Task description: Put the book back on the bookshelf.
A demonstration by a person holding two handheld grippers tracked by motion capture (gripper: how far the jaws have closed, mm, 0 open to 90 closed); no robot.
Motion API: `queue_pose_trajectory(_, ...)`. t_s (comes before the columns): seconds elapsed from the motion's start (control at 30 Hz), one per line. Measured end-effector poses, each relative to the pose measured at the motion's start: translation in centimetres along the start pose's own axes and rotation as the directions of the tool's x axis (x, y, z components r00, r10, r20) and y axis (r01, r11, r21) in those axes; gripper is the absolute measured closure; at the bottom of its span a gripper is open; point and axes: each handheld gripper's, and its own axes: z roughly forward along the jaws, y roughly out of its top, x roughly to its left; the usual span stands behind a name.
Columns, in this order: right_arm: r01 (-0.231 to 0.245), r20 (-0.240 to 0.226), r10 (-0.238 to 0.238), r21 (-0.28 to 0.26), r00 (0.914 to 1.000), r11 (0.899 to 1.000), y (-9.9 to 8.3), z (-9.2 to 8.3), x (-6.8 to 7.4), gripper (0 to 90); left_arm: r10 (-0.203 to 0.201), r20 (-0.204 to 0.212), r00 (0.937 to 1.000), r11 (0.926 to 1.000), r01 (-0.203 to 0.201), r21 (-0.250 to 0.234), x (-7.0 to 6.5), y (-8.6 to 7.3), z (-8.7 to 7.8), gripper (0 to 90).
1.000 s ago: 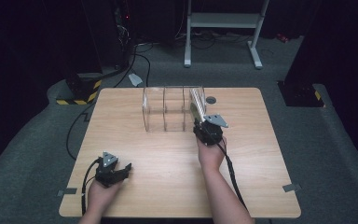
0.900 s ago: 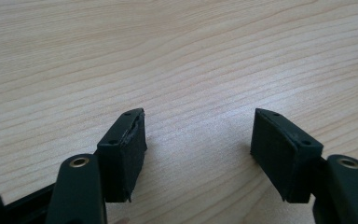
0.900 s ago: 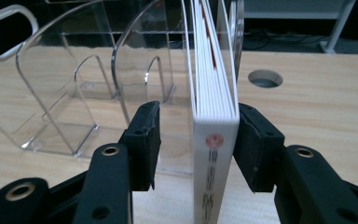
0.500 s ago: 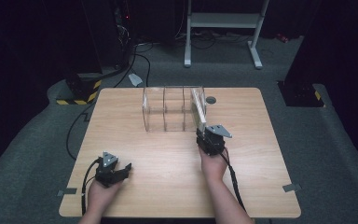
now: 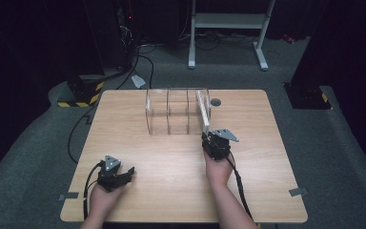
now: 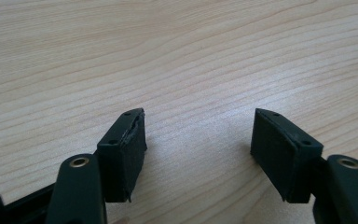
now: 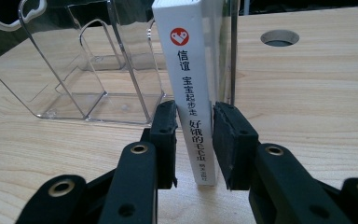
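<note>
Closing on book: right gripper (image 7: pixel 193 140) jaws have just been closing, pads now pinch white book (image 7: pixel 191 84) by spine; book stands upright in right end slot of clear rack (image 5: pixel 171 114), low end poking out toward person; hand has come down a bit since a second ago; looks like grip is on, so pull out or push in can start; left gripper (image 6: pixel 198 149) rests on table (image 5: pixel 267 191), jaws spread, nothing between.

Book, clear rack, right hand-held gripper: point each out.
Book (image 7: pixel 192 93): right gripper view, on its white spine.
Clear rack (image 5: pixel 169 112): high view, on its front wall.
Right hand-held gripper (image 7: pixel 193 140): right gripper view, midway between the fingertips.
</note>
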Motion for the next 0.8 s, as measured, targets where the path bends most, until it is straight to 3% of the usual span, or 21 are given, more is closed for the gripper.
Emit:
queue_pose_trajectory(0.37,-0.024,-0.010,0.024,0.000,0.9997,1.000,0.16,0.26,-0.16,70.8,0.002,0.000,1.0000,1.0000,-0.002,-0.001,-0.01,0.00,0.00,35.5)
queue_pose_trajectory(0.8,-0.024,0.013,0.024,-0.004,0.9996,1.000,0.38,0.66,0.03,71.1,0.001,0.001,1.0000,1.0000,-0.001,-0.001,-0.02,0.00,0.00,35.6)
